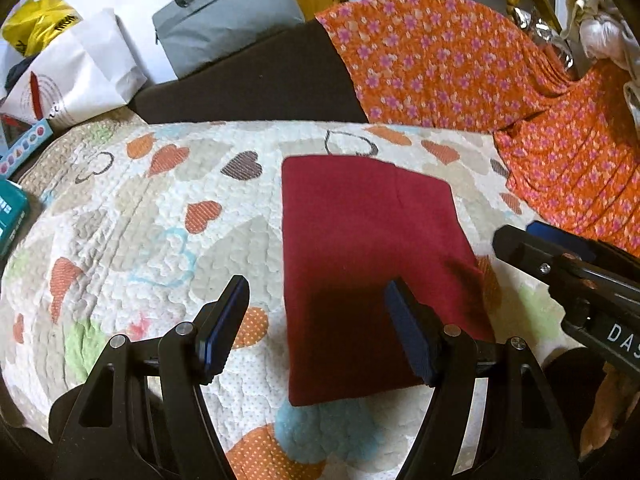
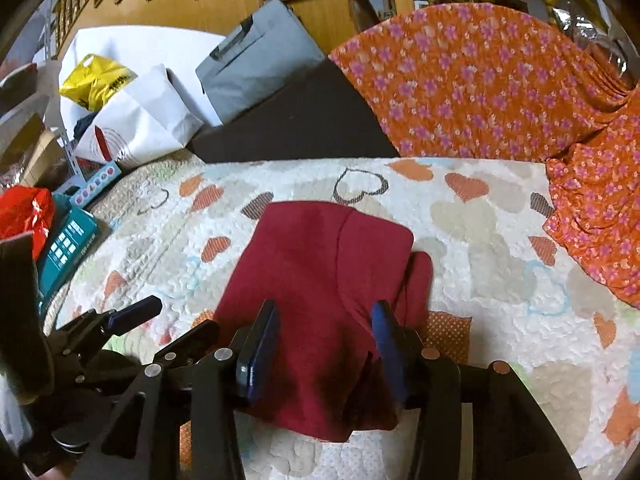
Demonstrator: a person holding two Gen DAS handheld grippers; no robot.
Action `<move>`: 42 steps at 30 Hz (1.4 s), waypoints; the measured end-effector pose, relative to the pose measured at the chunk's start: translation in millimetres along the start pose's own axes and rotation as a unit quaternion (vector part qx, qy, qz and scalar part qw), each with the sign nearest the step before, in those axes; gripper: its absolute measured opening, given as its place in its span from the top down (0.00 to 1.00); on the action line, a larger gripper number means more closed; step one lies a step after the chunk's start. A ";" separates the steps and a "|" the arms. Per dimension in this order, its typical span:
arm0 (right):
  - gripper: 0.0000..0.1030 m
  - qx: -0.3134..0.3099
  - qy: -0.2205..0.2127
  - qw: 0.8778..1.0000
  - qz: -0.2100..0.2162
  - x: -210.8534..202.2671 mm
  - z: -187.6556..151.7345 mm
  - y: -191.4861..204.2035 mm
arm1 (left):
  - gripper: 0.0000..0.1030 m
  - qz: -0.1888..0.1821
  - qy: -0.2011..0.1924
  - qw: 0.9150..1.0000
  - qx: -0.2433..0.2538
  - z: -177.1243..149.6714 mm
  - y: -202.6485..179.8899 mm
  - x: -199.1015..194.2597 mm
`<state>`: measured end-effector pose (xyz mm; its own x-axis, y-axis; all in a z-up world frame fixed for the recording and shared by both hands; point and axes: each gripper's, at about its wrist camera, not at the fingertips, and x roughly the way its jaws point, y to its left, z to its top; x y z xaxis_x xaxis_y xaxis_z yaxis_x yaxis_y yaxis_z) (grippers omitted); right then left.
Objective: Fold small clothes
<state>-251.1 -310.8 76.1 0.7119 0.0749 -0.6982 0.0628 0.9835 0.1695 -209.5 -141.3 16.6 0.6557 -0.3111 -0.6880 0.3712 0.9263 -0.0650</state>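
Note:
A dark red garment (image 1: 360,248) lies folded into a rough rectangle on the heart-patterned quilt (image 1: 160,208). My left gripper (image 1: 318,320) hovers over its near left edge, open, with nothing between the pads. The right gripper (image 1: 520,236) reaches in from the right, beside the garment's right edge. In the right wrist view the garment (image 2: 320,264) shows a small flap sticking out on its right side. My right gripper (image 2: 324,344) stands over its near end with the jaws apart and the pads clear of the cloth. The left gripper (image 2: 160,326) shows at the lower left.
An orange flowered cloth (image 1: 460,64) drapes over the back right. A dark cushion (image 1: 256,80), a grey bag (image 1: 224,16), a white paper bag (image 1: 80,76) and a yellow bag (image 1: 36,20) crowd the back left. A teal box (image 2: 66,244) sits at the quilt's left edge.

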 end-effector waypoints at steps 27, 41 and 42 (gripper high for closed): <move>0.55 0.022 0.015 1.000 0.002 1.7 -5.3 -9.0 | 0.31 0.002 0.000 1.000 0.001 1.0 -3.4 -3.1; 0.55 0.021 0.020 1.000 0.012 4.6 -4.5 -7.3 | 0.31 0.000 0.003 1.000 0.003 1.7 -3.9 0.3; 0.55 0.020 0.020 1.000 0.012 4.6 -4.6 -7.1 | 0.31 0.001 0.004 1.000 0.004 1.4 -4.5 0.5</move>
<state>-251.4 -316.7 68.5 0.6851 0.1052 -0.7209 0.0755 0.9739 0.2139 -210.0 -145.9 17.6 0.6511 -0.3084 -0.6935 0.3753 0.9250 -0.0591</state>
